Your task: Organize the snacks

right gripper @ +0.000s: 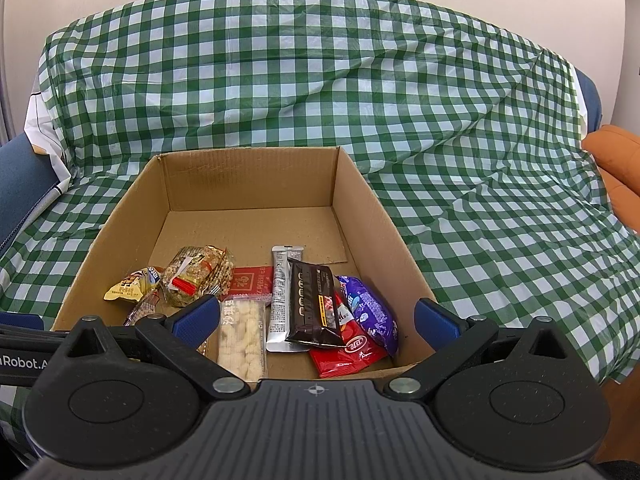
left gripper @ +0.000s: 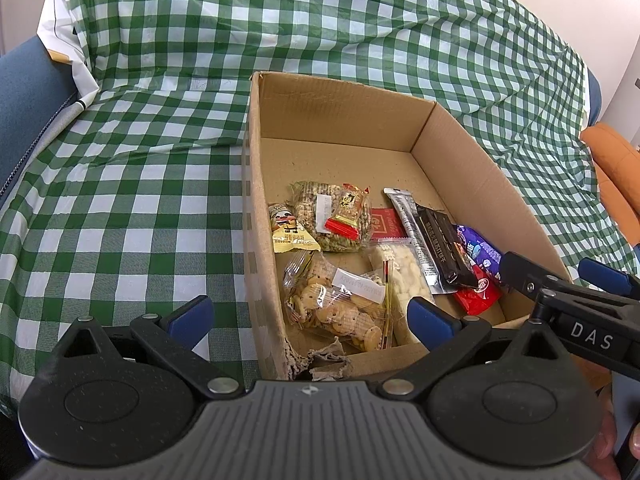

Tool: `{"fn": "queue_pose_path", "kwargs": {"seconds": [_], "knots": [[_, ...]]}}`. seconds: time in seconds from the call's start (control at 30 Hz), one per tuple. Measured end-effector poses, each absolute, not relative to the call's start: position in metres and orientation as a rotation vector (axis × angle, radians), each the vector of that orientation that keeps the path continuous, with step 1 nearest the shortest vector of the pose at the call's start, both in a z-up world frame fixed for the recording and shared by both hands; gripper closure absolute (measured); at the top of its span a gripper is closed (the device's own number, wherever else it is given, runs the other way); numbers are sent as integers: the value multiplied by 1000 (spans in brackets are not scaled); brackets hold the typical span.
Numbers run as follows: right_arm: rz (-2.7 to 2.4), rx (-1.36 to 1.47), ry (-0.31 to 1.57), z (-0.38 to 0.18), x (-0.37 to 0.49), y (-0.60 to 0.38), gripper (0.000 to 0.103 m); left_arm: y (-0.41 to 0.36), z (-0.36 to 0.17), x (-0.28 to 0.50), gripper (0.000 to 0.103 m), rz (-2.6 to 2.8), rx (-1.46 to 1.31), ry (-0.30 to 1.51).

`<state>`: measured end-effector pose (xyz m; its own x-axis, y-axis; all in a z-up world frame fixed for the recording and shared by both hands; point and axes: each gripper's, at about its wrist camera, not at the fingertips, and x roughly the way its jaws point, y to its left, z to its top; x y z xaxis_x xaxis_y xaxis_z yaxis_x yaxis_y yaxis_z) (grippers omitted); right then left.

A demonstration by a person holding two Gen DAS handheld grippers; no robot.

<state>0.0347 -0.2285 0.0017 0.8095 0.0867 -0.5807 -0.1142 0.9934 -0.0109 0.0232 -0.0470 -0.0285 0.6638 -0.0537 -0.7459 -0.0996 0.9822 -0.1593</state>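
Note:
An open cardboard box [left gripper: 340,108] [right gripper: 248,180] holds several snack packets in its near half. Among them are a clear cracker bag [left gripper: 340,304], a yellow packet [left gripper: 290,232] [right gripper: 130,286], a nut mix bag [left gripper: 332,216] [right gripper: 200,274], a white puffed bar [left gripper: 404,276] [right gripper: 244,332], a silver stick [left gripper: 416,236] [right gripper: 282,296], a dark chocolate bar [left gripper: 442,244] [right gripper: 314,304], a purple packet [left gripper: 480,250] [right gripper: 370,312] and a red packet [left gripper: 478,292] [right gripper: 348,350]. My left gripper [left gripper: 310,316] hovers open over the box's near left corner, holding nothing. My right gripper [right gripper: 318,316] [left gripper: 560,272] hangs open and empty above the near edge.
A green and white checked cloth [right gripper: 360,100] covers the sofa under and behind the box. A blue cushion [left gripper: 24,92] shows at the left and an orange one [right gripper: 616,152] at the right. The box's near left corner [left gripper: 316,360] is torn. A hand [left gripper: 616,448] holds the right gripper.

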Motion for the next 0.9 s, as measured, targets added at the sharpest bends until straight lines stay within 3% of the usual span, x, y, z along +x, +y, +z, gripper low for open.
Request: {"fn": "queue_pose_path", "kwargs": {"seconds": [0.9], "knots": [[108, -48, 617, 2, 35, -228, 1, -51, -28, 22, 0, 10, -196, 821]]}}
